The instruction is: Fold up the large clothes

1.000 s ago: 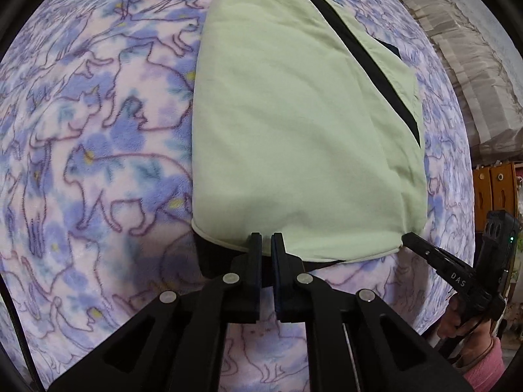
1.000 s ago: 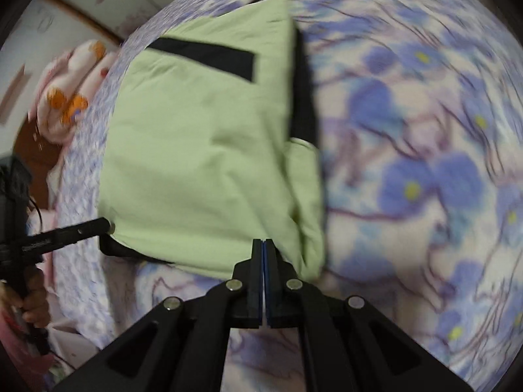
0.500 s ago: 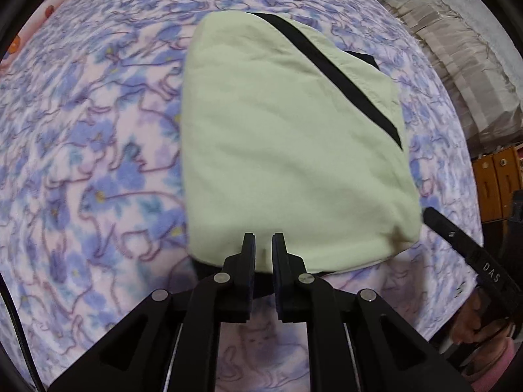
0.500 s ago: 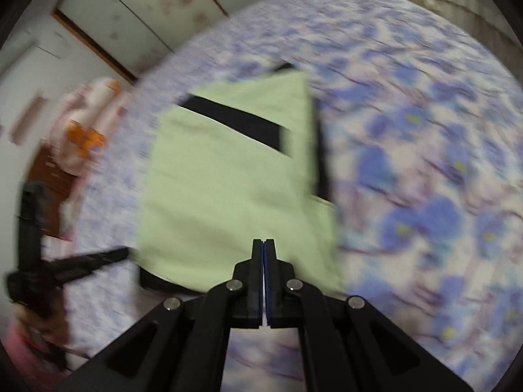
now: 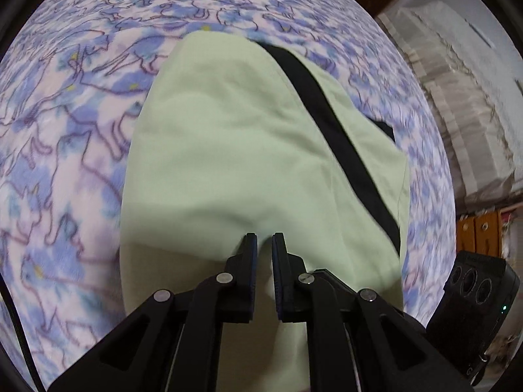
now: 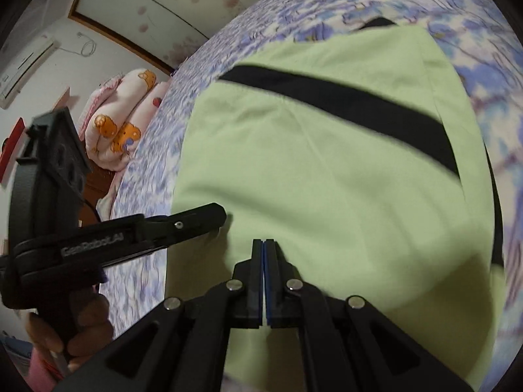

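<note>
Closest in the left wrist view: left gripper (image 5: 264, 238), jaws nearly closed w/ a narrow slit between them, light green cloth showing through the slit; can't tell if the pads actually pinch a fold. In the right wrist view the right gripper (image 6: 264, 243) has jaws fully together, blue pad edges meeting, over the near part of the garment; no fabric seen between them. The light green garment (image 5: 228, 150) lies folded flat on the blanket, roughly rectangular, its near edge running under both tools. A black stripe (image 5: 330, 127) crosses it diagonally, and a bit of black fabric pokes out at the far corner. From the right wrist cam the left gripper's tip comes in from the left, over the garment's left edge; a hand (image 6: 81, 330) grips its handle lower left. Under everything: fleece blanket (image 5: 65, 130), blue/purple cat outlines, covering the bed. Farther back, left of the bed, a rolled pink quilt (image 6: 124, 121) w/ orange bear print, then white wall w/ an AC unit (image 6: 26, 65) upper left. Edges of both views blurred.
</note>
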